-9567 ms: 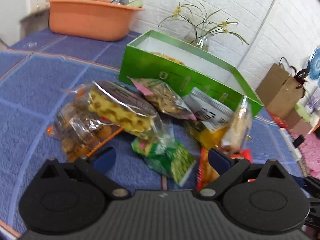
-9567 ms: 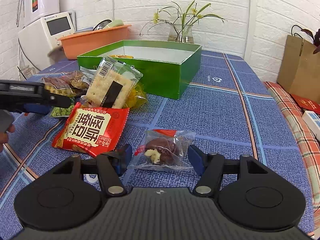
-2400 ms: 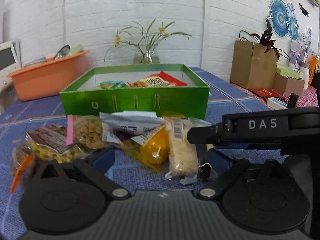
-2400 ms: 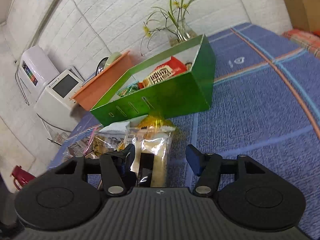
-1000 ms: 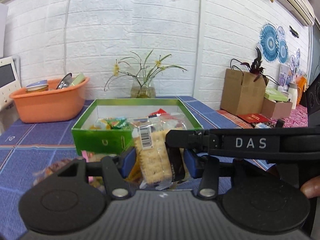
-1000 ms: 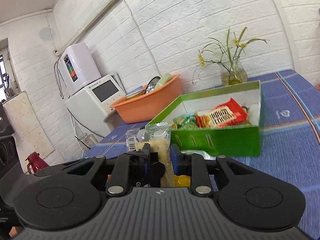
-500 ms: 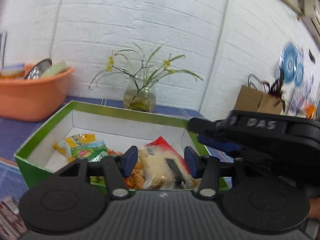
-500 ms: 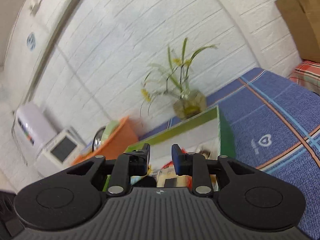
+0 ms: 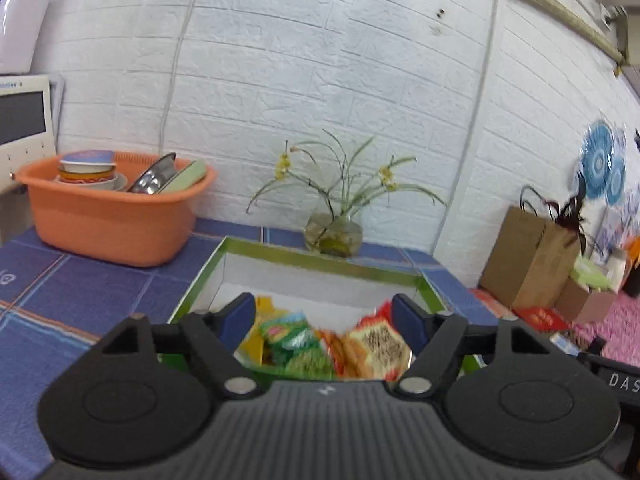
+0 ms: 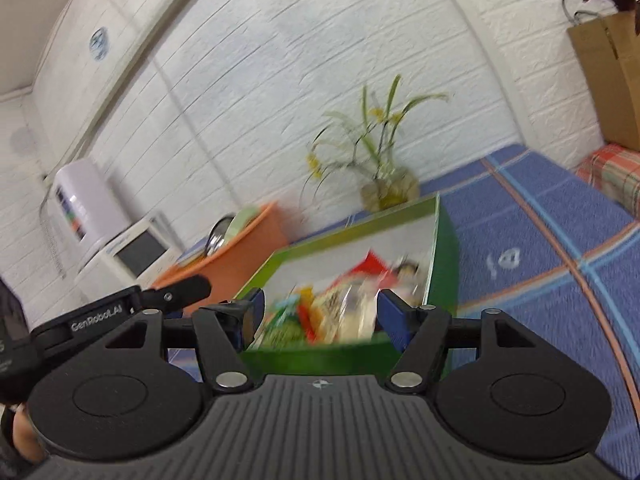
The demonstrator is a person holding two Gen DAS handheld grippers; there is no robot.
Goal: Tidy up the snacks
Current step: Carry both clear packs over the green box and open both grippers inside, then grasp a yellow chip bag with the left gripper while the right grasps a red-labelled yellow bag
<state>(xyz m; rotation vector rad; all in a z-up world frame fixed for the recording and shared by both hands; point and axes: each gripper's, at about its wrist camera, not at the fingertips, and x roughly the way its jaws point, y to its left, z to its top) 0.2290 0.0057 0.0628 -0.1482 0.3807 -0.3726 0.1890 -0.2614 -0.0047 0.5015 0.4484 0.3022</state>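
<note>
White brick wall behind; bench w/ blue tiled cloth (image 9: 100, 292). Open green cardboard box (image 9: 320, 258) sits mid-bench, holding the snacks: green packet (image 9: 296, 340), red printed packet (image 9: 380, 344), yellow packet (image 9: 260, 320). In right wrist view the contents are blurred. Left claw (image 9: 324, 320) above the box's near wall, jaws opening, nothing pinched betw. them. Right claw (image 10: 318, 314) likewise above the box, jaws opening, spread wide, no pad touching a packet. Orange plastic basin of dishes (image 9: 108, 220) left of box; glass vase w/ green stems (image 9: 334, 232) just behind it.
</note>
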